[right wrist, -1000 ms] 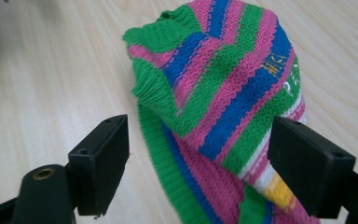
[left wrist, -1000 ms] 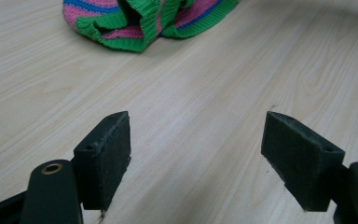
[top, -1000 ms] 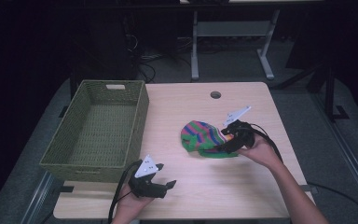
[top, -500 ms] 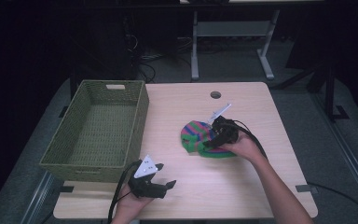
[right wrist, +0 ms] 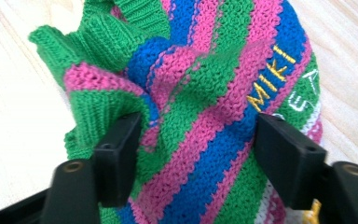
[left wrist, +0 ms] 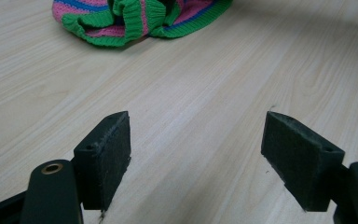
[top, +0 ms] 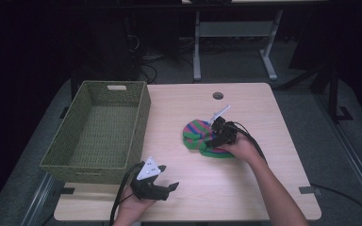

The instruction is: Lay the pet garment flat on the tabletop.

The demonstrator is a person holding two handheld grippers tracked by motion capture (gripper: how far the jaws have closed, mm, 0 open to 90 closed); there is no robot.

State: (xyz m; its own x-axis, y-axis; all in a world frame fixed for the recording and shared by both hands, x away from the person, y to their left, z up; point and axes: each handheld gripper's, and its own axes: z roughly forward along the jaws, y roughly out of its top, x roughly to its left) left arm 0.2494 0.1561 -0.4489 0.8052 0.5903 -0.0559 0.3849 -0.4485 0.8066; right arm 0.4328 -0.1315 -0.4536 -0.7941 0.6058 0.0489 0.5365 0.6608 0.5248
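Observation:
A knitted hat (top: 195, 134) striped green, pink and blue lies crumpled at the middle of the wooden table (top: 264, 108). My right gripper (top: 213, 136) is pressed down on the hat's right part. In the right gripper view the gripper (right wrist: 198, 154) is open, its jaws straddling a bunched fold of the hat (right wrist: 205, 84), which bears yellow letters. My left gripper (top: 168, 178) rests near the table's front edge, open. Its jaws (left wrist: 196, 158) are wide apart over bare wood, with the hat (left wrist: 135, 18) lying farther off.
A green woven basket (top: 136, 127) stands on the left part of the table with nothing in it. A round cable hole (top: 218, 95) sits near the far edge. Desk legs and cables stand on the dark floor beyond.
My right gripper has moved left from the hat's right edge onto the hat and lowered into its fabric. The left gripper has stayed where it was.

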